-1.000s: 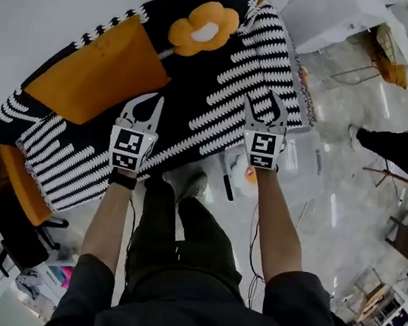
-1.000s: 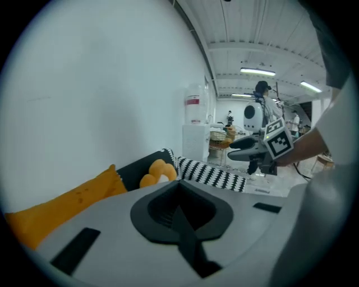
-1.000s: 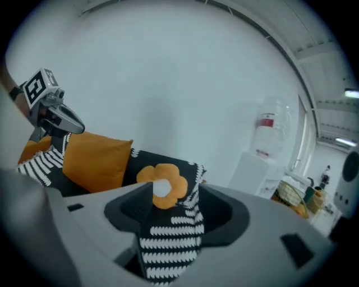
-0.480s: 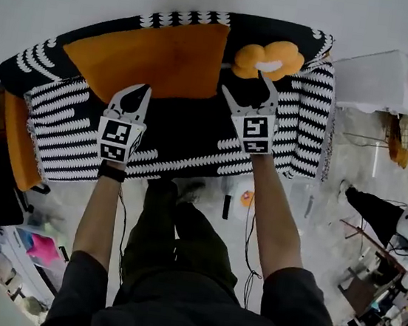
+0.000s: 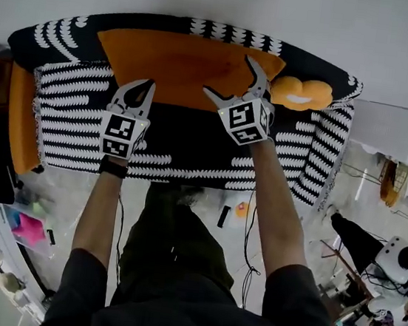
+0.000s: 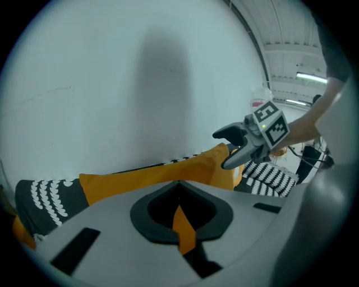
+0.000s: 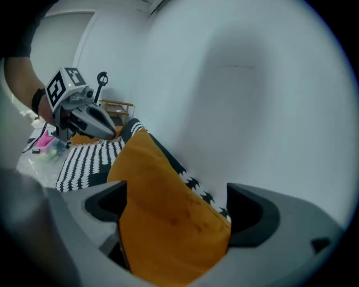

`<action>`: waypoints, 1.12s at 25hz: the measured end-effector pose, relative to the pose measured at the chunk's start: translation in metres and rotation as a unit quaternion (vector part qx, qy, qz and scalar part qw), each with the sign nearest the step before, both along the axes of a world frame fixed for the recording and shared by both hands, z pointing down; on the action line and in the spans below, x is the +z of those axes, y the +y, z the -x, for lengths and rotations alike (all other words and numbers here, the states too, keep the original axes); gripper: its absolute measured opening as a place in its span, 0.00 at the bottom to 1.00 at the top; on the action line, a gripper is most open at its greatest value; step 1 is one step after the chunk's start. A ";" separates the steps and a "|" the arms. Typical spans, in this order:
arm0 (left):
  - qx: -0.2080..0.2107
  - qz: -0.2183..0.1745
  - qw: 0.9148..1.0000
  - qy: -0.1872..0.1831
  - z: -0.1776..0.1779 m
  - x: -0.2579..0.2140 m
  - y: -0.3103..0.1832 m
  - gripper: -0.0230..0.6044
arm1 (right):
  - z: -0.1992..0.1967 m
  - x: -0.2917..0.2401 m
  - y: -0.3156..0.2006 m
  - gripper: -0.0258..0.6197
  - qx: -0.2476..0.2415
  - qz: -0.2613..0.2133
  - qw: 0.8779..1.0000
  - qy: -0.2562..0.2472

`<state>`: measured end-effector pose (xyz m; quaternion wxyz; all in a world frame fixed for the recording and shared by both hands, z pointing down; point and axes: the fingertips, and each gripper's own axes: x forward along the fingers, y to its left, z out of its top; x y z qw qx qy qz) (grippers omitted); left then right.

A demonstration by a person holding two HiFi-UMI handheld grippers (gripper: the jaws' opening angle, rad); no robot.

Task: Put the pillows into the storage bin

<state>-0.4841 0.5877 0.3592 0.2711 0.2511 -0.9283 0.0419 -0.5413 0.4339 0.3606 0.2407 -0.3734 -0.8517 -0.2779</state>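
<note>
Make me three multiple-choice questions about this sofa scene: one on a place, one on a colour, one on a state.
1. Where in the head view does the flower-shaped pillow lie?
A on the floor
B at the sofa's right end
C under the sofa
2. What colour is the big rectangular pillow?
A orange
B green
C white
3. How does the right gripper stand?
A shut tight
B out of view
C wide open
Answers:
B, it sits up by the sofa's right end.
A, it shows plain orange in every view.
C, its jaws have just been opening and stand wide, with the big rectangular pillow's corner between them.
</note>
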 end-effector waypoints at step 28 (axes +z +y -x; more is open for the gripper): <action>-0.009 -0.018 0.998 0.056 0.027 0.091 0.050 0.04 | 0.016 0.129 0.114 0.27 -0.205 -0.189 0.956 0.089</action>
